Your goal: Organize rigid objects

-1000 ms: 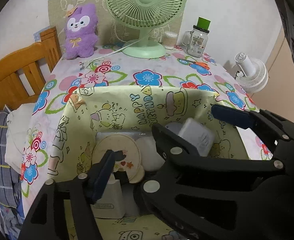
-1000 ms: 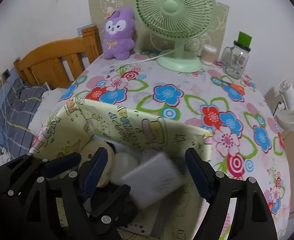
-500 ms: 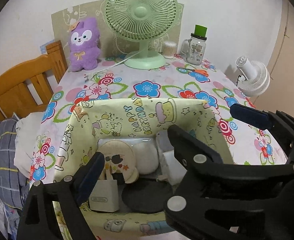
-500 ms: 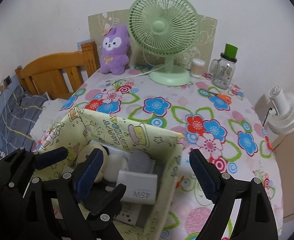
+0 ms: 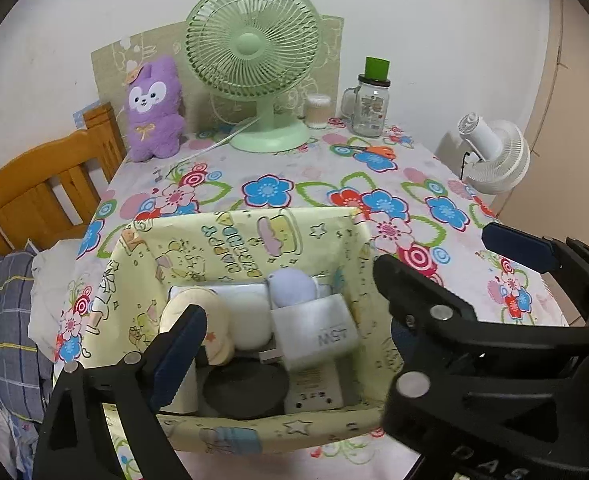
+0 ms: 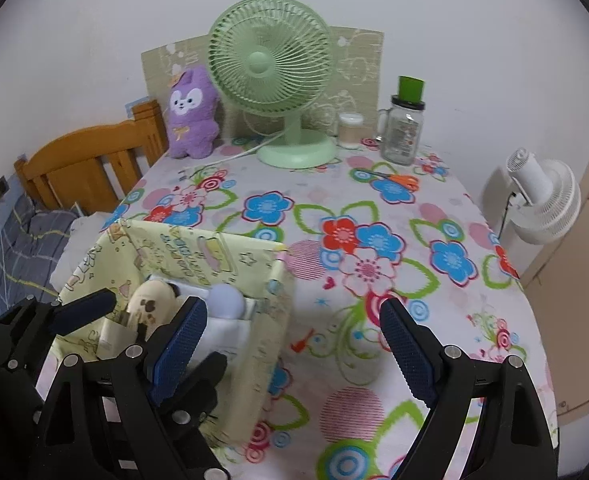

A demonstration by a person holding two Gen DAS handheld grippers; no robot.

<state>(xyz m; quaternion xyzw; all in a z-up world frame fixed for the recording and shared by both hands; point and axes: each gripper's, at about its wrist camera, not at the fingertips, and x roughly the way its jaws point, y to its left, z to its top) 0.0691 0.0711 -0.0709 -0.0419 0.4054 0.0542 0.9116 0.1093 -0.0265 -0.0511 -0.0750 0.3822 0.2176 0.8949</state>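
Observation:
A yellow cartoon-print box (image 5: 254, 236) stands at the near left of the flowered table. In it lie a white charger (image 5: 314, 332), a pale lilac round item (image 5: 292, 286), a cream round case (image 5: 192, 308), a black disc (image 5: 246, 390) and a white adapter (image 5: 318, 392). My left gripper (image 5: 290, 344) hovers over the box's near side with nothing between its pads, its jaws opening. My right gripper (image 6: 292, 346) is open and empty above the tablecloth, just right of the box (image 6: 270, 308). In the left wrist view the right gripper (image 5: 446, 256) hides my left gripper's right finger.
At the back stand a green desk fan (image 5: 254, 80), a purple plush toy (image 5: 154, 108), a swab tub (image 5: 317, 110) and a green-lidded glass jar (image 5: 368, 100). Orange-handled scissors (image 6: 402, 180) lie near the jar. A white clip fan (image 6: 542, 200) is off the right edge, a wooden bed frame (image 5: 42, 188) left.
The white charger, between the right gripper's fingers a second ago, now lies in the box. Both grippers have pulled back and up, the right one sliding off to the box's right. Both jaws widened.

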